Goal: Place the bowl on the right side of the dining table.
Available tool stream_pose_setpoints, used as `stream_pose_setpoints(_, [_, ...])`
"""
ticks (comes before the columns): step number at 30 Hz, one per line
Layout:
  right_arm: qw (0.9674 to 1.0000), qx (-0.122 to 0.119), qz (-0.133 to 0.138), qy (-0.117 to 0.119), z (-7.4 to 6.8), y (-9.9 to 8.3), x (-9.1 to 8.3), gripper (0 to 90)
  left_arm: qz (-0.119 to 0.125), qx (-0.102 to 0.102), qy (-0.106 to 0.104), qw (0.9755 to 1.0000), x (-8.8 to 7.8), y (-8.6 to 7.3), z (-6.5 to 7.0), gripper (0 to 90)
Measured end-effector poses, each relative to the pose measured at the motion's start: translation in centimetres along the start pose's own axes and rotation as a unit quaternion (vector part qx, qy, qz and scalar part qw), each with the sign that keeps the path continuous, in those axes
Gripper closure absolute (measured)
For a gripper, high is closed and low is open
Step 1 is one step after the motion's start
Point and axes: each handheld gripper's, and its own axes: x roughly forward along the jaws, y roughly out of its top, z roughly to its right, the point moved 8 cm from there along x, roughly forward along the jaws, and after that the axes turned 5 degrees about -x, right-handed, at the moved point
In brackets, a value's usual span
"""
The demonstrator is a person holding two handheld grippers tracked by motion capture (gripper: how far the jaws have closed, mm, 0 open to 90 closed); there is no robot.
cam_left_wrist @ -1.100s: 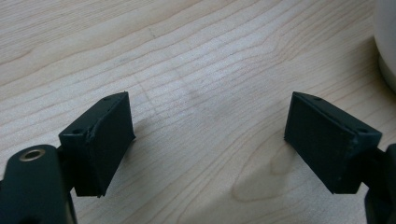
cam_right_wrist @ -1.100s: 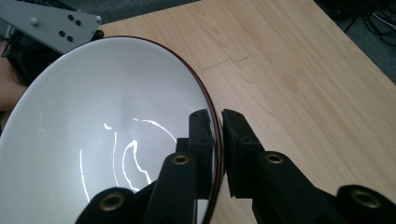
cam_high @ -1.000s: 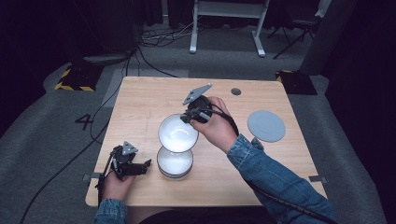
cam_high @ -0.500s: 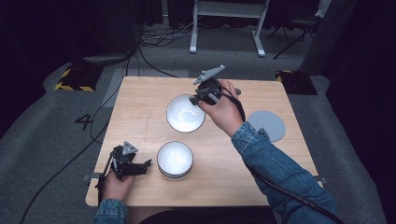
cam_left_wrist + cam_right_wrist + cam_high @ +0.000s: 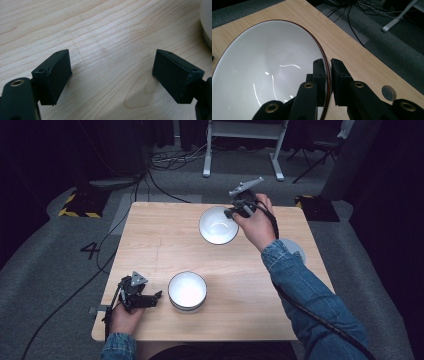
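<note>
My right gripper is shut on the rim of a white bowl and holds it over the far middle of the wooden table. In the right gripper view one jaw sits inside the dark-edged rim and one outside, so my right gripper pinches the bowl. A second white bowl stands near the front edge. Just left of it my left gripper rests low and open. The left gripper has bare wood between its jaws, with that bowl's side at the right.
A grey round plate lies at the table's right edge, partly behind the right forearm. A small round metal disc sits on the wood near the far edge. Cables and a white stand's legs are on the floor beyond the table.
The right gripper has carried its bowl away from above the front bowl, toward the table's far side and a little to the right. The left gripper has stayed where it was.
</note>
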Motion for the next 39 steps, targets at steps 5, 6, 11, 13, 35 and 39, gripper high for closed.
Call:
stream_pose_setpoints(5, [0.9997, 0.018, -0.005, -0.018, 2.3, -1.2, -0.2, 82.6, 0.0, 0.0, -0.001, 1.0, 0.0, 0.0, 0.0, 15.8])
stream_pose_setpoints(6, [0.9996, 0.023, -0.003, -0.018, 2.6, -1.4, -0.2, 82.5, 0.0, 0.0, -0.001, 1.0, 0.0, 0.0, 0.0, 15.8])
stream_pose_setpoints(11, [0.9978, 0.051, -0.008, -0.043, 5.5, -2.9, -0.8, 82.5, -0.004, -0.001, -0.001, 1.0, 0.0, 0.0, 0.1, 15.7])
stream_pose_setpoints(13, [0.9973, 0.054, -0.008, -0.048, 6.0, -3.2, -0.9, 82.5, -0.004, 0.0, -0.001, 1.0, 0.0, 0.0, 0.1, 15.7])
stream_pose_setpoints(35, [0.9795, 0.154, -0.036, -0.125, 14.2, -8.7, -2.7, 82.2, -0.003, -0.001, -0.001, 1.0, 0.0, 0.0, 0.1, 15.7])
stream_pose_setpoints(39, [0.9751, 0.167, -0.042, -0.139, 15.5, -9.8, -3.2, 82.2, -0.003, -0.001, -0.001, 1.0, 0.1, 0.0, 0.1, 15.7])
